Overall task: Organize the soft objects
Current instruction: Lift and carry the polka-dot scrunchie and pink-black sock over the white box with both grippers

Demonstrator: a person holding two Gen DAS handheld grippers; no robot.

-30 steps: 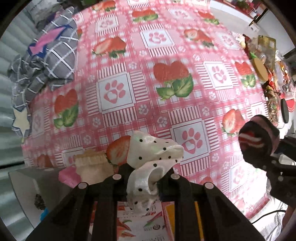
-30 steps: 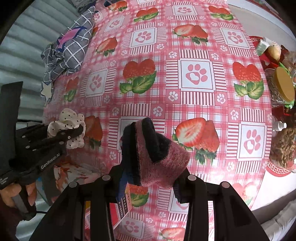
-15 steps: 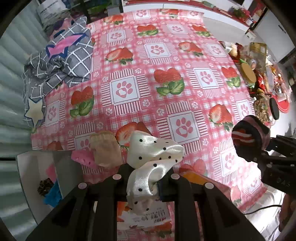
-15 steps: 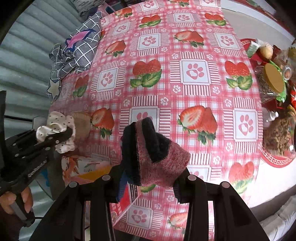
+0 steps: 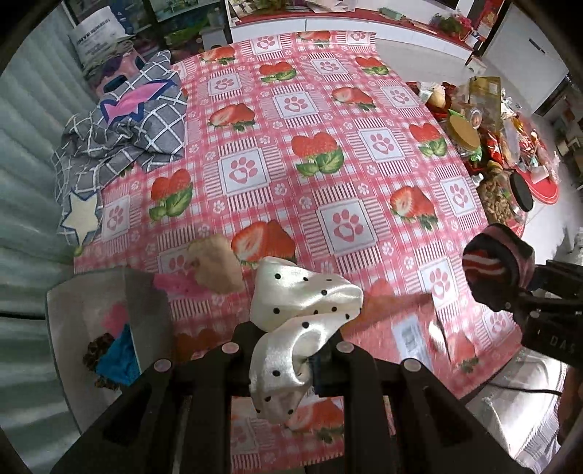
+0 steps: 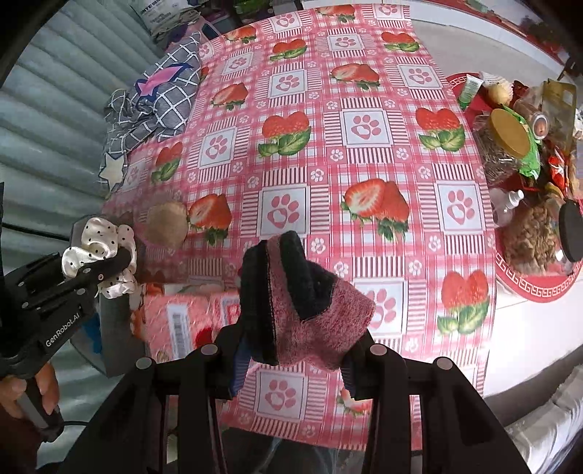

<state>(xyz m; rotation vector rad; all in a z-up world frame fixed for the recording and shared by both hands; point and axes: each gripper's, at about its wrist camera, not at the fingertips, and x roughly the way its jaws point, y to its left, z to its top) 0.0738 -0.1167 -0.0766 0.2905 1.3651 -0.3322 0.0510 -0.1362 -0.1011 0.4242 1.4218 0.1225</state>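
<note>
Glossily, satin scrunchie [image 5: 298, 321] (dotted) fills left jaws; fuzzy sock [image 6: 302, 302] fills right.

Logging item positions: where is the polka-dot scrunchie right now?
Pinched in the left gripper, the polka-dot scrunchie hangs above the table's near-left edge, just right of the grey bin.

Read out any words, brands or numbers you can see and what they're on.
"GenRobot.AI": side of the left claw body.
"DAS": partial lettering on the right claw body.
White bag print: too blurred to read.
Barcode label on the pink box: blurred, unreadable.
</note>
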